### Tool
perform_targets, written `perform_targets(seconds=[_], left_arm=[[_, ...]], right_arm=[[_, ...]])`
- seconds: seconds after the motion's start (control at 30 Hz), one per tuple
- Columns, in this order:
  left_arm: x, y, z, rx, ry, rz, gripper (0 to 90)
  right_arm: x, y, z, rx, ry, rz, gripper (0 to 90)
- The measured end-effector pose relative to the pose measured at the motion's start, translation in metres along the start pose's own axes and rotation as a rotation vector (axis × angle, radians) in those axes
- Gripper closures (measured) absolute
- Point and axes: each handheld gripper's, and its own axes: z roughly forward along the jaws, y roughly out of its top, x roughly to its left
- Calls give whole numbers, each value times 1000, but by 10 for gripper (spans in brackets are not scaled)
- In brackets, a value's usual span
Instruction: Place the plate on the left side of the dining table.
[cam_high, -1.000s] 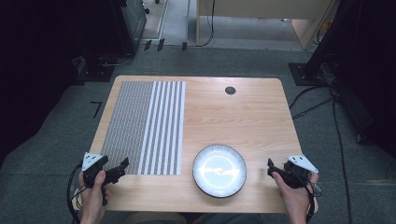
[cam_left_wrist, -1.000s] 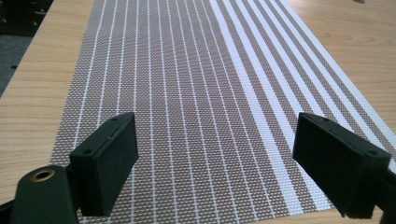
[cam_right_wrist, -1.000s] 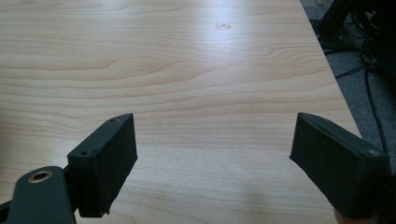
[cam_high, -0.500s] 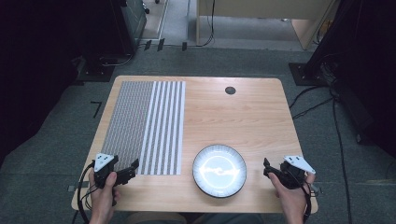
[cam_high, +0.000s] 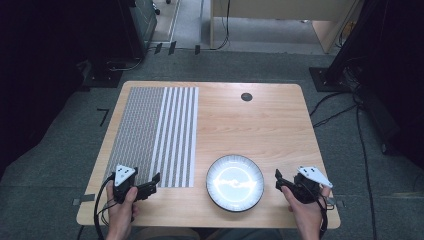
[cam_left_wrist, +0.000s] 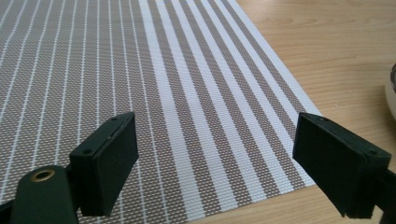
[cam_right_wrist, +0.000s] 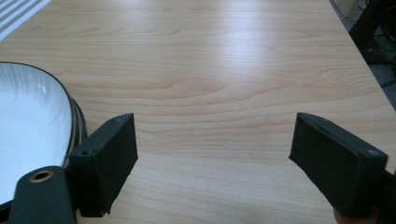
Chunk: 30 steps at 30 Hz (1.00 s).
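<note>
Both jaws wide: left hand-held gripper (cam_high: 150, 187) over the floppy mat's (cam_high: 155, 130) near edge, right hand-held gripper (cam_high: 281, 181) beside the breakable, slick plate (cam_high: 235, 182) — grip its rim.

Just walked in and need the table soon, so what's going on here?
A person holds the left gripper open over the near edge of the striped placemat, and the right gripper open just right of the white plate. Neither grips anything. The plate sits on the bare wooden table beside the placemat.

Hand-held gripper (cam_right_wrist: 212, 163) jaws wide apart; plate (cam_right_wrist: 28, 135) beside left jaw.
</note>
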Motion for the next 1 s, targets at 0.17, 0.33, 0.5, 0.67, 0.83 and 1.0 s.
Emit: perform_targets(seconds=[0.17,0.33,0.5,0.67,0.83,1.0], left_arm=[[-5,-1,2,1,-3,2,141],[-11,-2,3,0,-7,-3,141],[-17,-2,6,5,-14,3,141],[-25,-4,10,20,-17,-2,141],[-34,-5,12,23,-29,10,141],[-47,-6,17,39,-48,18,142]], right_arm=[[6,0,0,-2,15,-4,146],[11,1,-1,-7,34,3,149],[16,1,-1,-12,51,5,151],[22,0,-1,-14,74,13,155],[27,0,-1,-11,92,9,157],[29,0,-1,-14,94,16,174]])
